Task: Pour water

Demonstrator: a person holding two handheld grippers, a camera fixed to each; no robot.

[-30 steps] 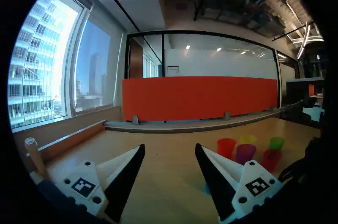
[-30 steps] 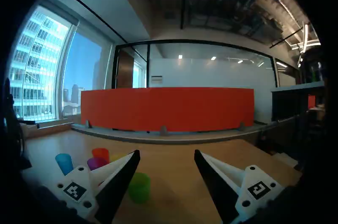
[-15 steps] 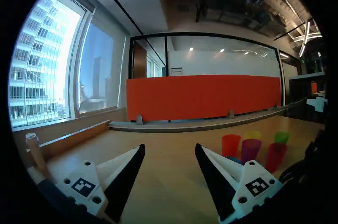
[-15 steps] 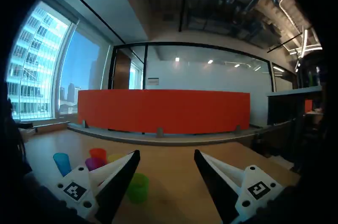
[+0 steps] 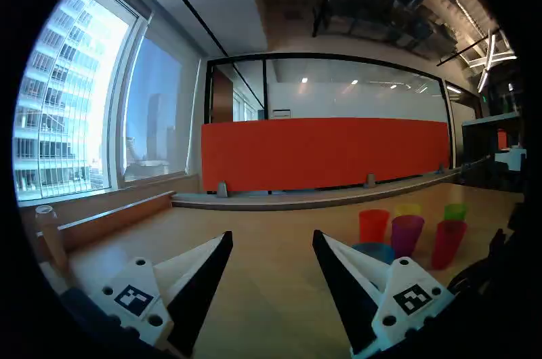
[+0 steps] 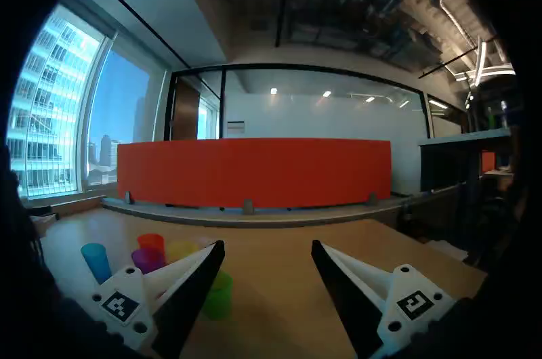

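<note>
Left gripper (image 5: 272,233) and right gripper (image 6: 267,244): fingers spread, grasping nothing. 6 coloured cups (image 5: 407,236) cluster beyond the left gripper's right finger, probably grouped within either gripper's reach. None selected.

Left gripper (image 5: 271,236): white fingers w/ black inner faces, a black-&-white square tag on each. Right gripper (image 6: 267,245): same white/black, same tags. Cups are plain, translucent, no pattern: orange cup (image 5: 373,225), yellow cup (image 5: 407,210), green cup (image 5: 454,211), purple cup (image 5: 406,235), pink-red cup (image 5: 448,242), blue cup (image 6: 96,261). Table (image 5: 271,305): light tan wood, faint grain. Partition (image 5: 325,154) behind: flat orange-red, grey feet.
</note>
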